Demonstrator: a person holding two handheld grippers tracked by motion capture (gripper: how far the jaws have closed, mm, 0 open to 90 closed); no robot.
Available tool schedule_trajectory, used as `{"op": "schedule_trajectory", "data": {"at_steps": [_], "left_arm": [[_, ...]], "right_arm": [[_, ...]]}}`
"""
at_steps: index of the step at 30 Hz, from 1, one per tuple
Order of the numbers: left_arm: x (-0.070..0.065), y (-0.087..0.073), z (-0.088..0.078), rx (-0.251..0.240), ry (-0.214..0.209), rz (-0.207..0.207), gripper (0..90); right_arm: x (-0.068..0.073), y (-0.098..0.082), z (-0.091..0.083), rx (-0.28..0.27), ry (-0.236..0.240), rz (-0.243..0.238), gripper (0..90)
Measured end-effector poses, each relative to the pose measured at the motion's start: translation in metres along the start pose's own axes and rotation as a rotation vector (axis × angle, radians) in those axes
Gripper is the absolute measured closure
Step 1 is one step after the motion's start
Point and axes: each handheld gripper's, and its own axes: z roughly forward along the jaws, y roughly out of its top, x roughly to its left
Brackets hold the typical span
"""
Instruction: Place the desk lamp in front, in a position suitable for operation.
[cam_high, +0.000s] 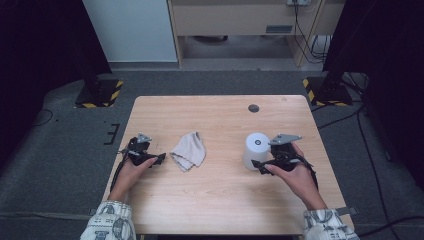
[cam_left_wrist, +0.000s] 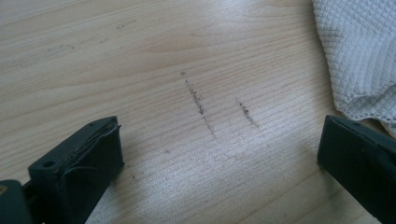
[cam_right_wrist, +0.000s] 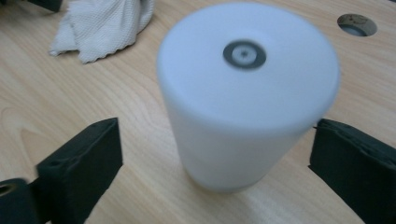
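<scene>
A white cylinder (cam_high: 256, 150) with a small dark ring on its top stands upright on the wooden table (cam_high: 220, 200), right of centre. My right gripper (cam_high: 260, 166) is open, and the cylinder (cam_right_wrist: 243, 93) stands between its jaws with a gap on each side. A crumpled whitish cloth (cam_high: 189, 150) lies left of centre. My left gripper (cam_high: 161, 158) is open just left of the cloth (cam_left_wrist: 359, 51), low over bare wood with a few dark marks. Its right jaw is close to the cloth's edge.
A round cable hole (cam_high: 253, 108) sits in the table's far right part. Beyond the table are grey carpet, two stand bases with yellow-black tape (cam_high: 99, 93), cables on the floor at right, and a wooden cabinet (cam_high: 235, 20).
</scene>
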Motion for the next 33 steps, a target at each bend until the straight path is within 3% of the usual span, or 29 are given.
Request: {"op": "schedule_trajectory", "data": {"at_steps": [2,5,11,22,29,30,33], "left_arm": [[0.000,0.000,0.000,0.000,-0.003,0.002,0.0],[0.000,0.001,0.001,0.000,-0.005,0.004,0.0],[0.000,0.001,0.001,0.000,-0.006,0.008,0.0],[0.000,0.002,0.002,-0.001,-0.011,0.010,0.0],[-0.001,0.001,0.001,-0.001,-0.009,0.007,0.0],[-0.001,0.001,0.001,-0.001,-0.009,0.007,0.0],[-0.001,0.001,0.002,-0.001,-0.009,0.008,0.0]], "right_arm": [[0.000,0.012,0.004,0.013,-0.032,-0.008,3.1],[-0.006,0.023,0.009,0.034,-0.031,-0.020,3.9],[-0.011,0.029,0.020,0.071,-0.019,-0.032,6.3],[-0.009,0.033,0.022,0.063,-0.011,-0.060,8.6],[0.008,0.032,0.020,0.074,0.024,-0.082,8.7],[0.018,0.033,0.020,0.087,0.040,-0.097,8.7],[0.029,0.034,0.021,0.087,0.054,-0.108,8.7]]}}
